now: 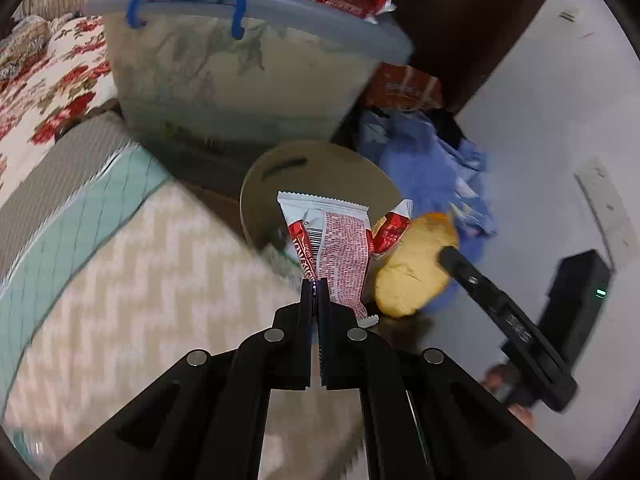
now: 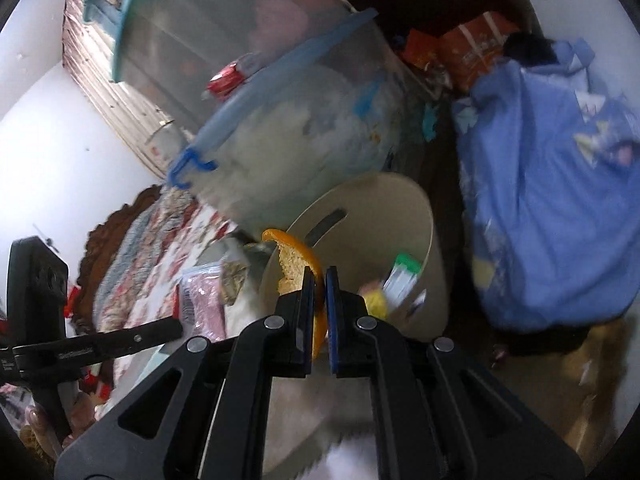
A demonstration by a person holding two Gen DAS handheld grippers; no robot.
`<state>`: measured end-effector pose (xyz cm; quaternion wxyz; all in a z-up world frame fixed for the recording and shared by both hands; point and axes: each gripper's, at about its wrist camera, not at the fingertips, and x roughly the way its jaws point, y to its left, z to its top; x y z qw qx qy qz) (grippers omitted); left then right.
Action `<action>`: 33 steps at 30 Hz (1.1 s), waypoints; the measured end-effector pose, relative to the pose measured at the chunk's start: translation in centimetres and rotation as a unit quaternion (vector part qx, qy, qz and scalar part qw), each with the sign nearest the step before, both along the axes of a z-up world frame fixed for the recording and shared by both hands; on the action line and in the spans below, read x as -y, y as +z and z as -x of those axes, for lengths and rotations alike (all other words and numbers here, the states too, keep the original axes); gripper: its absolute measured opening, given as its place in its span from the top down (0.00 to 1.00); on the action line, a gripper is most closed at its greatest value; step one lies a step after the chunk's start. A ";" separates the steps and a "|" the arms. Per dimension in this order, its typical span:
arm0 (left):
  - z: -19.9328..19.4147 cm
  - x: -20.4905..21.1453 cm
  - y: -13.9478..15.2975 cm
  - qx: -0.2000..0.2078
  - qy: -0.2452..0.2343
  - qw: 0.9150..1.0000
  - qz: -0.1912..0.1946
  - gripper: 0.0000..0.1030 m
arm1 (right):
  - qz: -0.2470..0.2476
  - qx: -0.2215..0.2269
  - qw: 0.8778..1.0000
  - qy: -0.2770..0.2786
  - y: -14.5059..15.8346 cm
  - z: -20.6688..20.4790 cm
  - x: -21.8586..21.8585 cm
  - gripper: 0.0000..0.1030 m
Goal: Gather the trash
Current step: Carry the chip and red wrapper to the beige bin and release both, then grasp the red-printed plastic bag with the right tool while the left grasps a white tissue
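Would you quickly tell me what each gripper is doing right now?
Left gripper: closed on a red-and-white wrapper, above the beige bin.
Right gripper: closed on an orange peel, at the bin's rim.

Wrapper (image 1: 336, 248): red and white, fine red print, barcode. Orange peel (image 2: 298, 266): orange skin, pale yellow pith. Bin (image 2: 424, 216): beige. Storage box (image 1: 240, 80): translucent grey, blue handle (image 1: 188, 4). Bedspread (image 1: 52, 92): cream, red floral. Mattress cover (image 1: 152, 280): beige-white zigzag. Cloth (image 2: 552, 208): blue.
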<state>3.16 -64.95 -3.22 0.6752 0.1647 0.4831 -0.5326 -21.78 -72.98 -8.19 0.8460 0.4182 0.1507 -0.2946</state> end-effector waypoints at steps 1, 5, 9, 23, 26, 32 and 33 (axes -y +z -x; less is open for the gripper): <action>-0.4 1.4 -0.7 0.007 0.008 1.000 -0.006 0.97 | 0.000 -0.005 1.000 -0.001 0.0 -0.5 0.7 0.91; -1.4 4.2 -2.8 0.010 0.038 0.998 -0.038 0.38 | -0.012 -0.021 1.000 0.019 -1.0 -3.4 3.8 0.49; -1.4 3.1 -1.6 0.010 0.048 0.999 -0.013 0.38 | 0.002 -0.003 1.000 -0.008 -0.5 -3.4 4.2 0.11; 5.7 -17.8 4.2 0.105 0.007 0.993 0.059 0.37 | 0.004 0.100 0.994 0.044 1.4 1.0 -7.7 0.14; 5.2 -23.6 4.3 0.116 0.042 0.991 0.056 0.37 | -0.004 0.087 0.992 0.089 1.2 -0.8 -10.3 0.14; 1.6 -36.4 4.9 0.121 0.156 0.980 0.036 0.36 | 0.006 0.095 0.981 0.167 3.8 -4.8 -16.1 0.15; 0.5 -38.8 5.2 0.120 0.180 0.976 0.035 0.34 | 0.012 0.096 0.977 0.188 4.7 -5.9 -17.6 0.15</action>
